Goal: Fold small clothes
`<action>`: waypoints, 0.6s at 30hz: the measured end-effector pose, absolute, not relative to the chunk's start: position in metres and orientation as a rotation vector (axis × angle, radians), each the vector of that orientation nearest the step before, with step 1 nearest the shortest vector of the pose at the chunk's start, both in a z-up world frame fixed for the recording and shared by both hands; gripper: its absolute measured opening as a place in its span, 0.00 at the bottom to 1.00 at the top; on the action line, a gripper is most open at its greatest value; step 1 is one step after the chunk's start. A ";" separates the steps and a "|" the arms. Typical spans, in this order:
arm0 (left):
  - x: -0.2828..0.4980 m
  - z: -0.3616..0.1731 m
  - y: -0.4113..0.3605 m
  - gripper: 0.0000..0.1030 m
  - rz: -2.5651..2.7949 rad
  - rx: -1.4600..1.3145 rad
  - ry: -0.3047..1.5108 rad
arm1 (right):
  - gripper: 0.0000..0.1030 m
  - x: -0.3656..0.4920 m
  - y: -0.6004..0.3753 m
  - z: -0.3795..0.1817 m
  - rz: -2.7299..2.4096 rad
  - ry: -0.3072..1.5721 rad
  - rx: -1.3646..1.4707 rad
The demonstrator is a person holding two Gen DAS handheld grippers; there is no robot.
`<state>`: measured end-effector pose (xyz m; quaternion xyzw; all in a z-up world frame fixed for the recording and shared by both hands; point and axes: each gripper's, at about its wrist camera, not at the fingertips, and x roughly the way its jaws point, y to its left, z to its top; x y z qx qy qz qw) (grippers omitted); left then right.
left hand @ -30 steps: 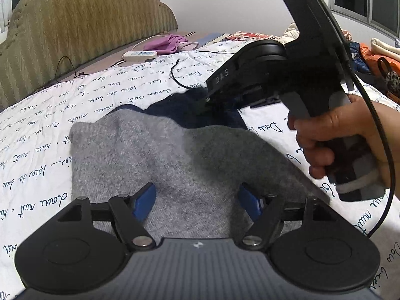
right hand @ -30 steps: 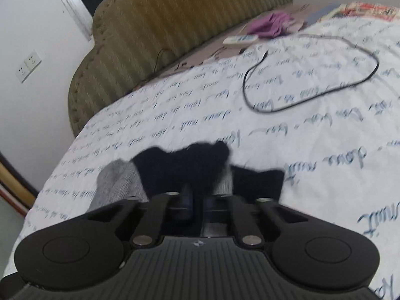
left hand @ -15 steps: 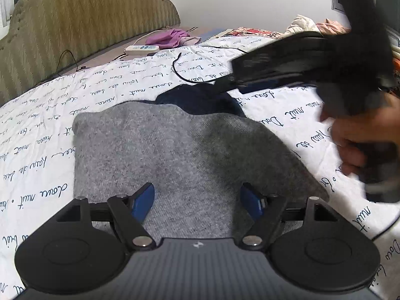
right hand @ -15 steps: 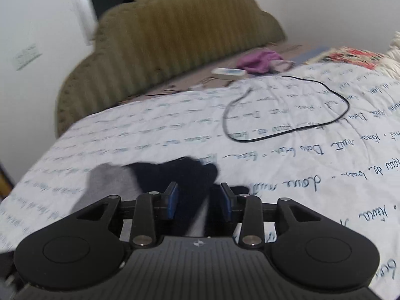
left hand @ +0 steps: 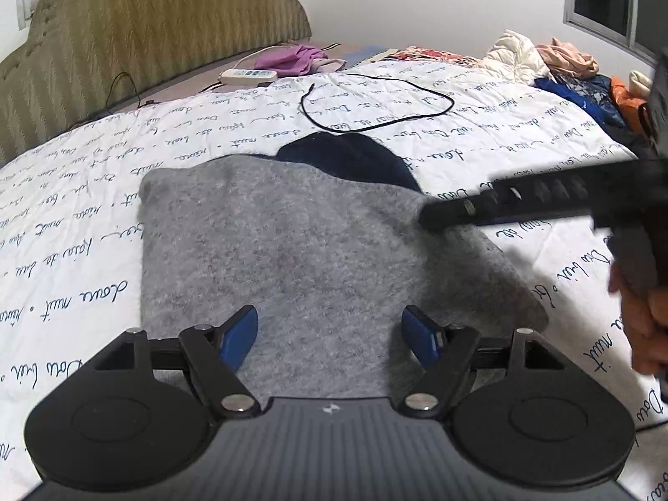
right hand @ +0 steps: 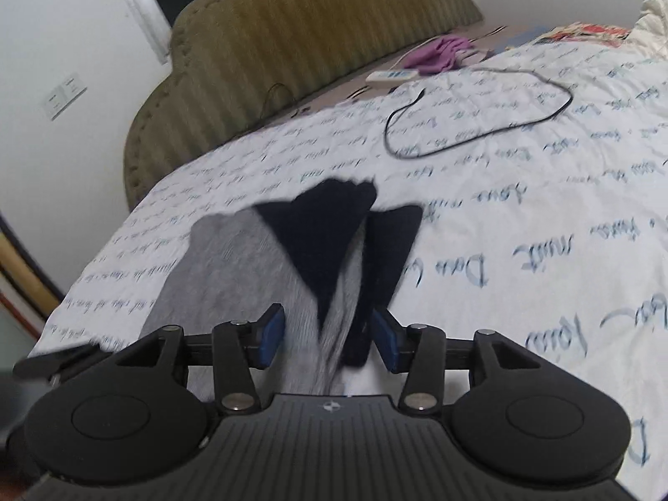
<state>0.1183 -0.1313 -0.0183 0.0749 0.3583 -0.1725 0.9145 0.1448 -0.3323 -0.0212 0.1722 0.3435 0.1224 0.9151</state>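
My left gripper hovers low over the near edge of the grey garment, jaws wide apart and holding nothing. My right gripper comes in level from the bed's right side, my right hand wrapped round its handle; its jaws stand apart, straddling a raised grey fold without clamping it. The garment lies flat on the script-printed bedsheet, its navy part at the far end. Beyond lies a looped black cable, then a white power strip near the headboard.
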 end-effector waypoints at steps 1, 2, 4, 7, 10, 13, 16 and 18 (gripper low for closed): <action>0.118 -0.018 -0.130 0.74 -0.354 0.148 0.740 | 0.52 0.144 -0.331 -0.025 0.257 0.724 0.344; 0.117 -0.019 -0.130 0.74 -0.354 0.143 0.742 | 0.52 0.144 -0.329 -0.029 0.251 0.743 0.327; 0.115 -0.018 -0.129 0.74 -0.353 0.138 0.743 | 0.54 0.144 -0.328 -0.039 0.219 0.767 0.305; 0.111 -0.017 -0.126 0.74 -0.357 0.141 0.736 | 0.57 0.136 -0.332 -0.039 0.212 0.744 0.340; 0.109 -0.015 -0.122 0.74 -0.351 0.141 0.734 | 0.58 0.132 -0.334 -0.036 0.222 0.736 0.365; 0.108 -0.013 -0.117 0.74 -0.356 0.130 0.737 | 0.62 0.130 -0.337 -0.038 0.235 0.745 0.386; 0.107 -0.003 -0.104 0.74 -0.347 0.127 0.697 | 0.65 0.131 -0.339 -0.039 0.248 0.753 0.415; 0.110 0.005 -0.092 0.74 -0.327 0.114 0.670 | 0.69 0.133 -0.341 -0.040 0.260 0.753 0.445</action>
